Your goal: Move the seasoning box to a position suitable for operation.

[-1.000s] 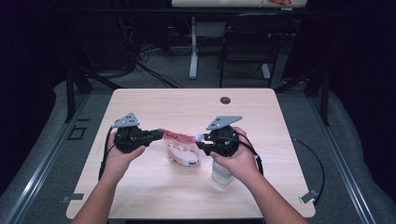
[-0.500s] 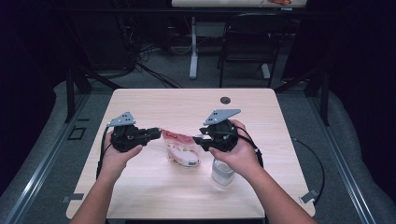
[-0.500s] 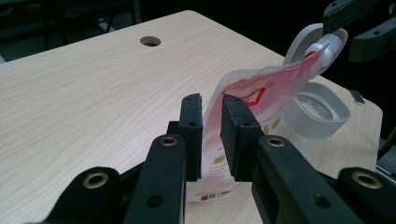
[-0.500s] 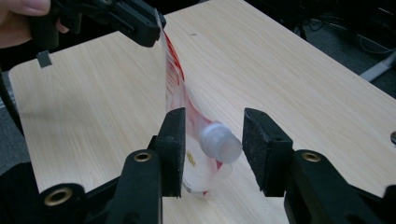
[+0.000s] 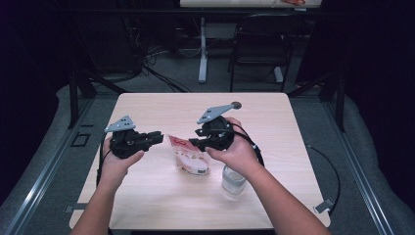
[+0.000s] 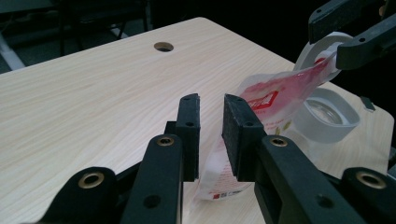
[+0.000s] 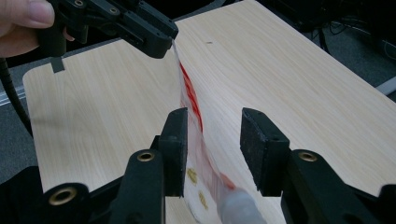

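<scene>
hard to make out at the centre of the pale wooden table (image 5: 147, 196): a red-and-white pouch (image 5: 188, 155), standing on edge between two hand-held tools, its printing too blurred to read. left gripper (image 5: 157, 137) released, pads parted by a narrow gap; in the left gripper view the pouch's near end glimpsed through that gap, contact with either pad impossible to judge. right gripper (image 5: 195, 143) also slack, jaws wide apart on either side of the film without pressing it, as seen in the right gripper view. from above, that gripper's tips half hidden under its grey plate and the right hand (image 5: 240, 152).

just beside the pouch, partly covered by the right forearm in the high view: a clear container (image 5: 233, 180). plainer in the left gripper view, open-topped and close behind the pouch, with a white ring (image 6: 317, 49) of unclear kind cut off behind the far gripper's jaws. a greyish spout (image 7: 238, 207) at the pouch's lower end, blurred, in the right gripper view.

at the table's far edge, a round hole (image 5: 236, 104). beyond it, in dim light, a dark chair (image 5: 257, 44) and loose cables on the floor.
</scene>
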A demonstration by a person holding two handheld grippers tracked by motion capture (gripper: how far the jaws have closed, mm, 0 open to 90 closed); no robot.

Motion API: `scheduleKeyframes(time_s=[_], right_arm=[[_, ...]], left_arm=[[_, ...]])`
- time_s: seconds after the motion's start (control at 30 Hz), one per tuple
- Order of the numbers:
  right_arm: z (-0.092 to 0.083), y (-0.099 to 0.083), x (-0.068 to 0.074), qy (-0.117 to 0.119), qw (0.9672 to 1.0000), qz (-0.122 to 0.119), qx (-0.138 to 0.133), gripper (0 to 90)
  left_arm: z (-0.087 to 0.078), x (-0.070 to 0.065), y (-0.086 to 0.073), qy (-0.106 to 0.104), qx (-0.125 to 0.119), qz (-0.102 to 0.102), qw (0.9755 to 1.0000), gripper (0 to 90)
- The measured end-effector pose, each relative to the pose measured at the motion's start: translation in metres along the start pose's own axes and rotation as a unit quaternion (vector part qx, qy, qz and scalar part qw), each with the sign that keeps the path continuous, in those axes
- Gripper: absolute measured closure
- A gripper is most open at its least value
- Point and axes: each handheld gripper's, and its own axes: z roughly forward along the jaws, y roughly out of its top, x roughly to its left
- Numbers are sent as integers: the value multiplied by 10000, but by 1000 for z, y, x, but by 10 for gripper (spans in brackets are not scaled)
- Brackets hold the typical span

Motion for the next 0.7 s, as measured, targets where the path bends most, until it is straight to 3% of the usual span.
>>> scheduleKeyframes(time_s=[0.27, 0.7], right_arm=[[19, 13, 3, 87, 9999, -111, 78, 637], [33, 22, 5, 118, 9995, -222, 167, 657]], left_arm=[[-4, 2, -1, 40, 5, -58, 10000, 770], [-4, 4, -2, 141, 22, -55, 9999, 768]])
